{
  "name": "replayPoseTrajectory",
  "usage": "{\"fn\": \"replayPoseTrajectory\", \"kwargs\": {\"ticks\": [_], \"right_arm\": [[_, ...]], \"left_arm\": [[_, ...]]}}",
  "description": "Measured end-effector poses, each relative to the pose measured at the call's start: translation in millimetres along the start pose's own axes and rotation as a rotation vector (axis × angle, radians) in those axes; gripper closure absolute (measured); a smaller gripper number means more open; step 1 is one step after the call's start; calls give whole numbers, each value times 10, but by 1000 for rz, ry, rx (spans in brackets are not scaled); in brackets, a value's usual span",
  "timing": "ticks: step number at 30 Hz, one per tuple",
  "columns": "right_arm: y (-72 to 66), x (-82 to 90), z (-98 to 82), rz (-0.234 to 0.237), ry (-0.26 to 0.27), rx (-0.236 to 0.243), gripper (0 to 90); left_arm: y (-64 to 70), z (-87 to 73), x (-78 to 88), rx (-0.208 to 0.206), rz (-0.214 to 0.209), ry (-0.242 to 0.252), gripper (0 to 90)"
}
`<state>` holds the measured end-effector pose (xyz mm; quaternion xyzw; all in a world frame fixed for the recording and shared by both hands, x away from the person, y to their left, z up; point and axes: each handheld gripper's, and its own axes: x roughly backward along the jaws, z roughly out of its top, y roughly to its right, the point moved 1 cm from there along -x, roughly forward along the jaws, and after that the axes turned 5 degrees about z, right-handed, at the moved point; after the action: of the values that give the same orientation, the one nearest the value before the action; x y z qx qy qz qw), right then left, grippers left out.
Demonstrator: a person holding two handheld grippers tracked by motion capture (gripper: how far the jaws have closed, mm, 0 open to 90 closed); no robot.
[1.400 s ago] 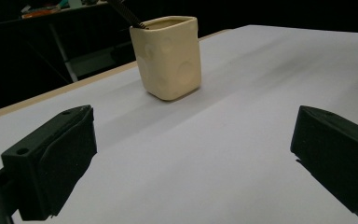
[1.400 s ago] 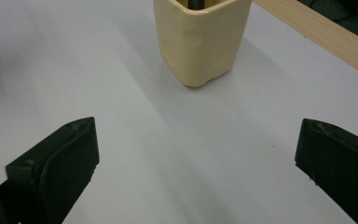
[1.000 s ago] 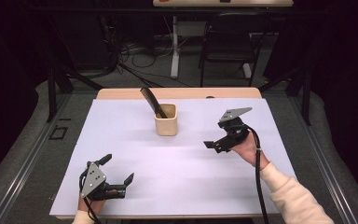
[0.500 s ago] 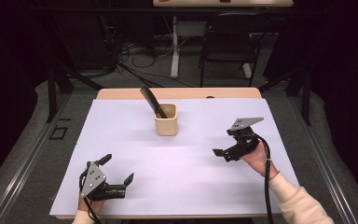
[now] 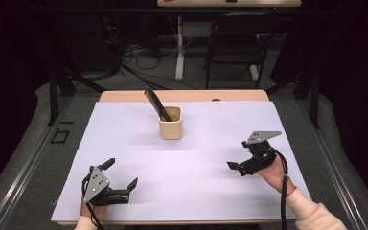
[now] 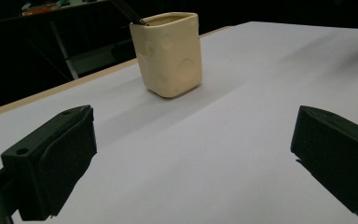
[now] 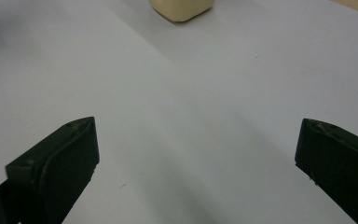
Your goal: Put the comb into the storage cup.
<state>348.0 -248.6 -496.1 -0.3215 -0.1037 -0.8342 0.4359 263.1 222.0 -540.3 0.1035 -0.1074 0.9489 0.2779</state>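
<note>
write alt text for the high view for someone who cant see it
A cream cup holding a dark comb-like tool stands toward the far side of a white table. Nearer the person, the left gripper and right gripper are both open, holding nothing, well apart from the cup.

A wooden table [image 5: 124,96] carries a white sheet [image 5: 196,167] over nearly all its top, with a cream cup [image 5: 170,123] standing toward twelve o'clock from centre.
</note>
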Motion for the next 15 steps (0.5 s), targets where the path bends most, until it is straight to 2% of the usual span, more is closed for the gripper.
{"fn": "replayPoseTrajectory", "kwargs": {"ticks": [15], "right_arm": [[-78, 131, -214, -26, 14, -20, 0]], "left_arm": [[4, -2, 1, 0, 0, -2, 0]]}}
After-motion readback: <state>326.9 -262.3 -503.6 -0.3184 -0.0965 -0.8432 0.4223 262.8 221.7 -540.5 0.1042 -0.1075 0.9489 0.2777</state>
